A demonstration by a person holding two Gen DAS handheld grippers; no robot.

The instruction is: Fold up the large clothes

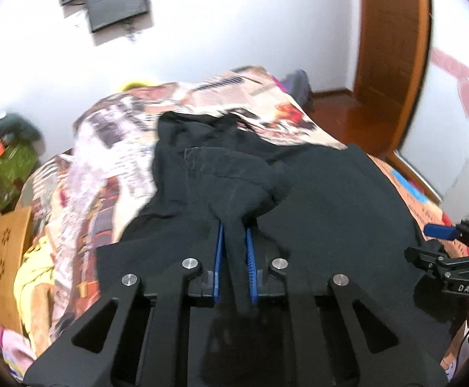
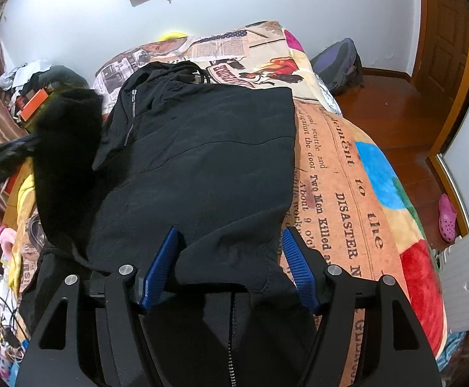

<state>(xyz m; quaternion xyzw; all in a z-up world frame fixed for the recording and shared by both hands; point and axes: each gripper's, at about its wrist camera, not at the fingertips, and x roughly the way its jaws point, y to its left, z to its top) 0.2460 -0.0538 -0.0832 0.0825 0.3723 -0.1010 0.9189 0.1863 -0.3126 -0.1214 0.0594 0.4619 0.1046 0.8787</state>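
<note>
The black jacket (image 2: 198, 148) lies across the bed (image 2: 373, 193), zip side up, so its sides can be folded inward. My left tool (image 1: 234, 251) pinches a raised ridge of its cloth, tilted downward. My right tool (image 2: 231, 254) straddles the hem nearest me, unclenched, pitched steeply down.

Newspaper-print blanket (image 2: 337, 174), backpack (image 2: 339, 64) on wooden floor (image 2: 395, 122), pink clog (image 2: 446, 214), wall-mounted screen (image 1: 118, 9)
</note>
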